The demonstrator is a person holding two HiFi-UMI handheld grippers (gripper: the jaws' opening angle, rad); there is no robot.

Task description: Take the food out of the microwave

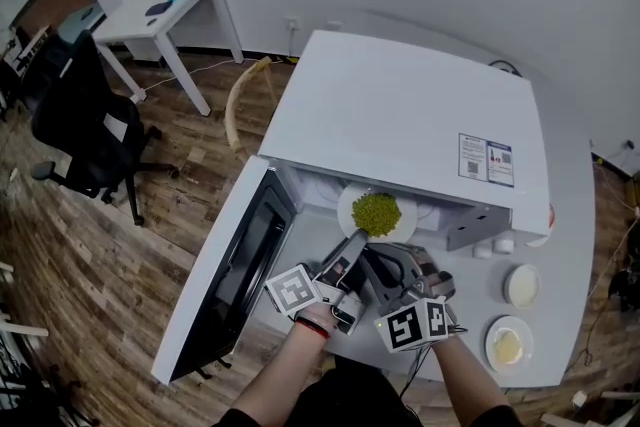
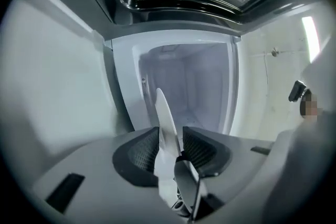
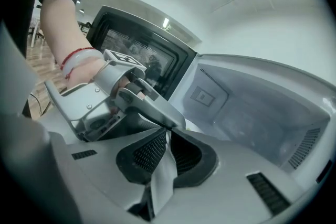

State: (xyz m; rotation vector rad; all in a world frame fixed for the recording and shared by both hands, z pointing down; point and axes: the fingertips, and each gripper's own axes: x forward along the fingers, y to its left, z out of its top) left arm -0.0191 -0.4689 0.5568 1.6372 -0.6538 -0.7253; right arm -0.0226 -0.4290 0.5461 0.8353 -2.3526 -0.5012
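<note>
A white plate (image 1: 350, 198) of green peas (image 1: 376, 213) lies at the mouth of the open white microwave (image 1: 400, 115). Both grippers meet at the plate's near rim. My left gripper (image 1: 352, 248) comes in from the lower left. In the left gripper view the plate (image 2: 164, 113) stands edge-on between the left gripper's (image 2: 170, 134) jaws, which sit open, close on either side of it. My right gripper (image 1: 386, 257) is beside it, and in its own view the right gripper (image 3: 168, 139) is shut on the plate's rim (image 3: 160, 181). The left gripper's finger (image 3: 157, 111) lies over that same rim.
The microwave door (image 1: 235, 265) hangs open to the left, near my left hand. Two small white dishes (image 1: 522, 285) (image 1: 508, 345) sit on the table at the right. An office chair (image 1: 85, 130) and a white desk (image 1: 165, 15) stand far left.
</note>
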